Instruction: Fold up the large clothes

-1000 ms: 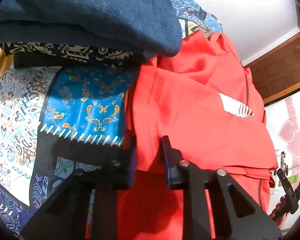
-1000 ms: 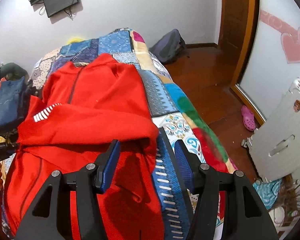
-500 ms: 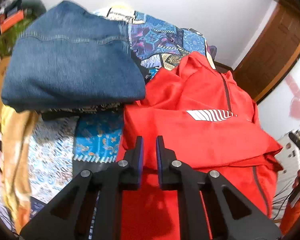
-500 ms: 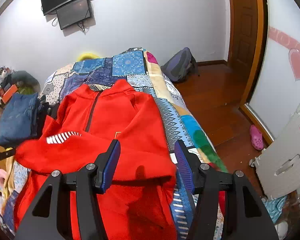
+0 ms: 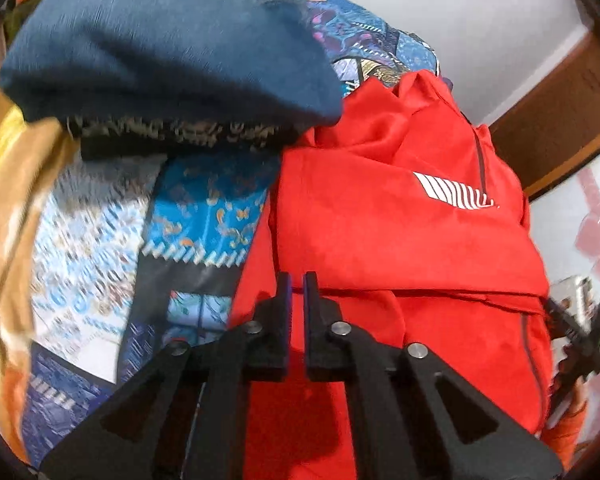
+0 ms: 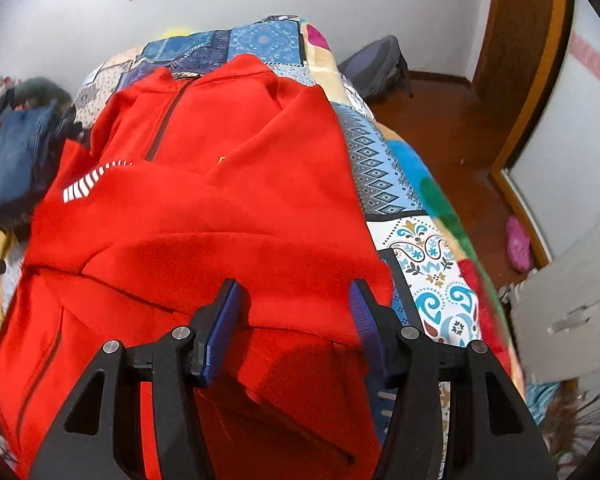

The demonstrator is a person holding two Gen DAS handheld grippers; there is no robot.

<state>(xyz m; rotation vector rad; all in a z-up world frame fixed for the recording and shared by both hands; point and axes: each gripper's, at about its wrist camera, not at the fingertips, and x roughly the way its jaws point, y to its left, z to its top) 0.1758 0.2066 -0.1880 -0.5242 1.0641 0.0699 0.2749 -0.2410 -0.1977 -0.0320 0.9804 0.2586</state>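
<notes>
A large red zip jacket [image 6: 204,208] with a white striped logo [image 5: 452,194] lies on a patchwork bedspread [image 6: 412,208], its upper part folded down over the lower part. My left gripper [image 5: 296,292] is shut with only a thin gap, empty, just above the jacket's left side near the fold edge. My right gripper [image 6: 296,304] is open wide, empty, hovering over the fold edge at the jacket's right side. The jacket also fills the left wrist view [image 5: 400,240].
Folded blue jeans [image 5: 168,40] sit on a dark patterned cloth beside the jacket's left shoulder. A yellow-orange cloth [image 5: 8,216] hangs at the bed's left edge. A backpack [image 6: 376,68], a pink slipper [image 6: 518,244] and a white crate [image 6: 572,312] lie on the wooden floor to the right.
My left gripper went from open around the jacket's left edge to shut and empty, lifted, then dropped back close. My right gripper stayed open, rose, then lowered toward the fold.
</notes>
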